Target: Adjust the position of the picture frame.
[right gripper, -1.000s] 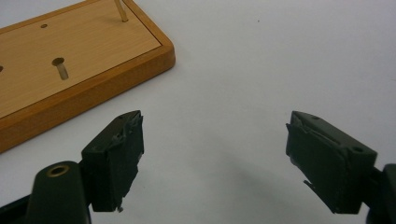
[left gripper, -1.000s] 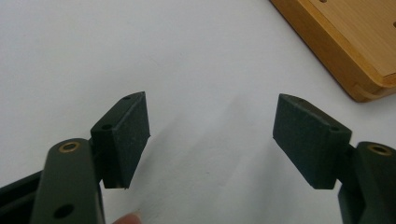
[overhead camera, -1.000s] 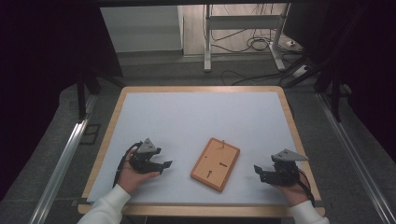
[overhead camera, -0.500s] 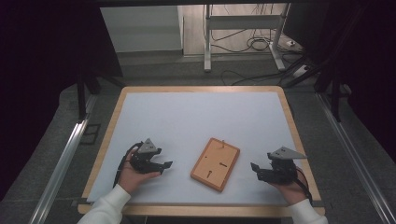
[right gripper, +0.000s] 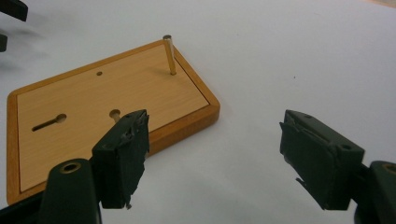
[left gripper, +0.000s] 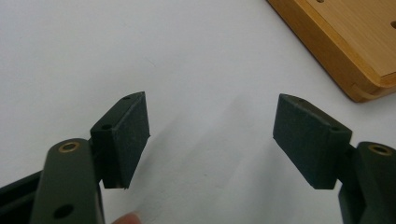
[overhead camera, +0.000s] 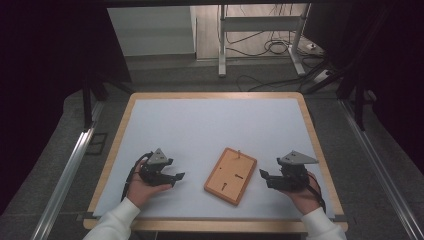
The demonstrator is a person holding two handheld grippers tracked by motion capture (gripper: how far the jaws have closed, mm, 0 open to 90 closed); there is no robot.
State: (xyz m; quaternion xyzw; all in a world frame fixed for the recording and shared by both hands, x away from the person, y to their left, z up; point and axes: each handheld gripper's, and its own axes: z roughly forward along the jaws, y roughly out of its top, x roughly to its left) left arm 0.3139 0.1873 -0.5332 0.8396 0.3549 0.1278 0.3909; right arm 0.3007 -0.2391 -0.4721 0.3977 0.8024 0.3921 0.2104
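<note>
1 wooden board point(overhead camera: 230, 175) with 1 upright pin point(right gripper: 170, 55); 2 grippers, left point(overhead camera: 175, 178) and right point(overhead camera: 265, 177), fingers wide, empty.

Bright, evenly lit table point(overhead camera: 210, 125), dark surroundings, soft shadows, blurred near claws.

This looks like a lab or test room, not a home. A white table point(overhead camera: 210, 125) with a wooden edge sits inside a dark frame, with metal rails point(overhead camera: 67, 175) along both sides and black curtains point(overhead camera: 45, 75) around it. Behind it stand the metal legs of a stand point(overhead camera: 222, 45), and loose cables point(overhead camera: 270, 47) lie on a wooden floor, next to a grey carpet point(overhead camera: 200, 80) like the ones in work rooms.
</note>
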